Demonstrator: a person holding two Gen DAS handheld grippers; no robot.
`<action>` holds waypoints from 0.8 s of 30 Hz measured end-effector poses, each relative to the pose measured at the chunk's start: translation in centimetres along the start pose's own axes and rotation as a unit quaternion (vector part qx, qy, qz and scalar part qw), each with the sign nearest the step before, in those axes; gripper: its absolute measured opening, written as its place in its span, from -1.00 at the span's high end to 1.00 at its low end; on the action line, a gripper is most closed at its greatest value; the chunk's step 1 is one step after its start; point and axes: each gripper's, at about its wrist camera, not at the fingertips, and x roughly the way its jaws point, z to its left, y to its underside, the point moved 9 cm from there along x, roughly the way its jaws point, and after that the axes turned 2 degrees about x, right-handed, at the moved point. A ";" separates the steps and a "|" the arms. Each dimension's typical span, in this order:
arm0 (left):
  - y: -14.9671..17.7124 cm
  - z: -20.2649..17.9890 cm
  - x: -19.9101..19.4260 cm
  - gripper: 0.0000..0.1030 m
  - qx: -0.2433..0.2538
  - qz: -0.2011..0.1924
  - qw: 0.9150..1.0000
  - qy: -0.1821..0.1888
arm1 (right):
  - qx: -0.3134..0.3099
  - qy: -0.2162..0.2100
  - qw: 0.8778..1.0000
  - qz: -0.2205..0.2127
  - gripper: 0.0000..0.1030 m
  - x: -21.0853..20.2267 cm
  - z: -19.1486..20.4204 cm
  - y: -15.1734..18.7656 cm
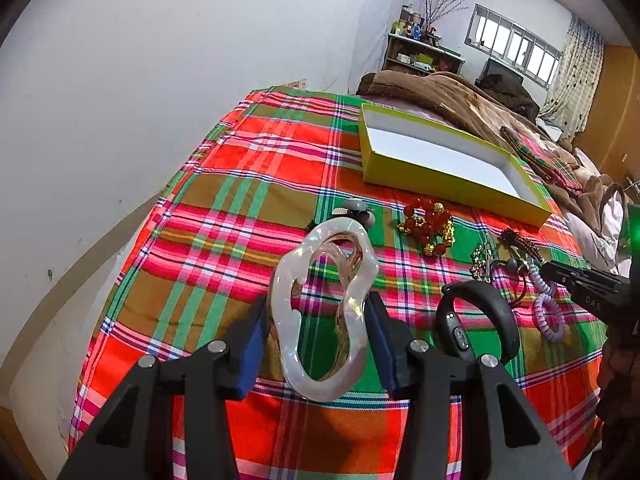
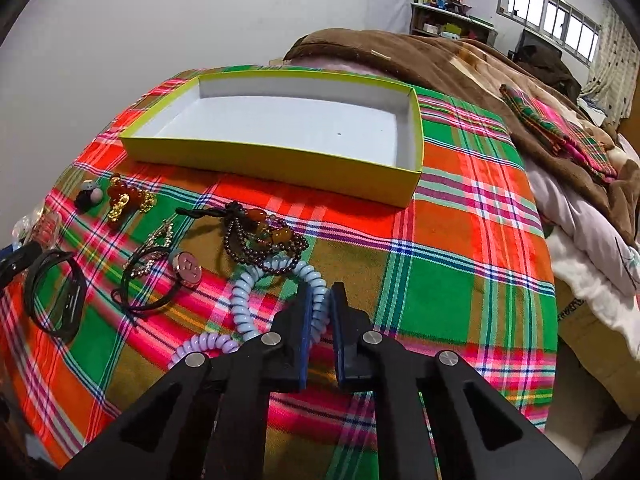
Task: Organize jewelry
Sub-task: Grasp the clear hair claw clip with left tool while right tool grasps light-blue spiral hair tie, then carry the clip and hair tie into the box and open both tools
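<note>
Item, pearly hair clip (image 1: pixel 324 312): I am holding it clamped upright in my left gripper (image 1: pixel 320 332), box (image 1: pixel 452 176) lying ahead and rightward; my right gripper (image 2: pixel 320 320) is pinching the lilac coil tie (image 2: pixel 276 292), nearer that box.

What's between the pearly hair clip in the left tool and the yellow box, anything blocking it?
Nothing visible blocks it. The pearly hair clip is held above the cloth by the left tool; the grey clip and red bead bracelet lie low, before the empty yellow box.
</note>
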 end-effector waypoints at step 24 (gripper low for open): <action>-6.7 -5.8 -3.1 0.05 0.047 -0.039 0.997 0.045 | 0.025 -0.033 0.996 -0.080 0.82 -6.7 -1.1 -4.9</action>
